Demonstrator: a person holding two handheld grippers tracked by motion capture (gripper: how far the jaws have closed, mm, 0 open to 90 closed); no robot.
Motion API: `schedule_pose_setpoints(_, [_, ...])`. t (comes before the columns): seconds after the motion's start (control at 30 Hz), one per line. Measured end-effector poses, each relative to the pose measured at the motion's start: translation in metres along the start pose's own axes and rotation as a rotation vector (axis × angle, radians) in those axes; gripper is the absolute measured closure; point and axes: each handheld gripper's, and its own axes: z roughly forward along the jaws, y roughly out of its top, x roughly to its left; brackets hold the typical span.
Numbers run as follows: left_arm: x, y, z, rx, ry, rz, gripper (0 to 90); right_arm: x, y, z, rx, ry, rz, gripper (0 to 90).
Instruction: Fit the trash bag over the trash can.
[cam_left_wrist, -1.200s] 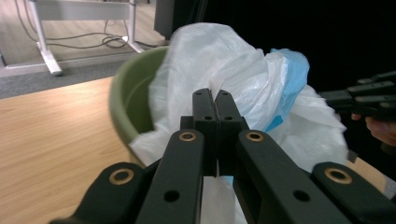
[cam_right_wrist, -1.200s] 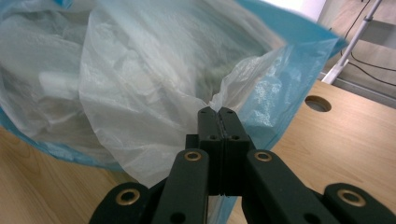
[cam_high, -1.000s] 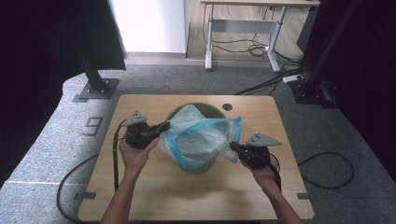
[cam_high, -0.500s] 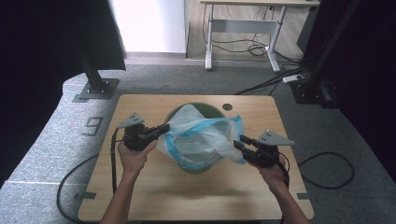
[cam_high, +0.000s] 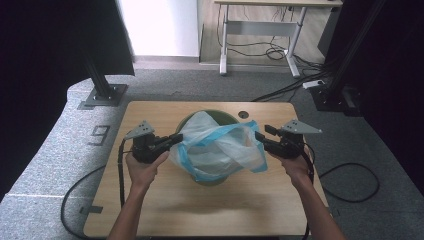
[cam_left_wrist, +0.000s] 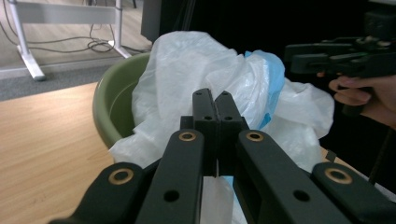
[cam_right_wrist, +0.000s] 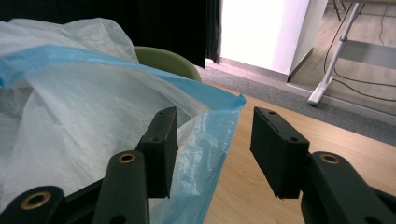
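The bag (cam_high: 220, 150) lay draped in and over the bowl (cam_high: 210, 116) on the table (cam_high: 150, 210), between the two grippers. The left gripper (cam_high: 176, 139) sat at its left edge, the right gripper (cam_high: 262, 135) just beside its right corner.

Right gripper (cam_high: 262, 136) jaws have just been opening, releasing the plastic bag (cam_high: 220, 150); blue edge now between them, unpinched. Hand lifted, shifted slightly right.
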Motion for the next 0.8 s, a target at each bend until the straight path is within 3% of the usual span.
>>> schedule_pose_setpoints(0.1, [-0.004, 0.003, -0.001, -0.012, -0.003, 0.010, 89.9, 0.001, -0.001, 0.003, -0.004, -0.003, 0.001, 48.4])
schedule_pose_setpoints(0.3, [-0.007, 0.012, 0.000, -0.013, -0.002, 0.024, 89.9, 0.009, 0.009, 0.009, -0.029, 0.010, -0.075, 47.5])
schedule_pose_setpoints(0.4, [-0.006, 0.014, 0.000, -0.015, 0.001, 0.022, 89.9, 0.011, 0.009, 0.019, -0.005, 0.022, -0.098, 47.3])
schedule_pose_setpoints(0.67, [-0.001, 0.018, 0.000, -0.031, 0.002, 0.009, 89.9, -0.002, 0.007, 0.041, 0.001, 0.033, -0.119, 46.9])
schedule_pose_setpoints(0.8, [0.003, 0.018, 0.002, -0.030, -0.003, -0.002, 89.9, -0.010, 0.005, 0.048, -0.007, 0.082, -0.118, 47.0])
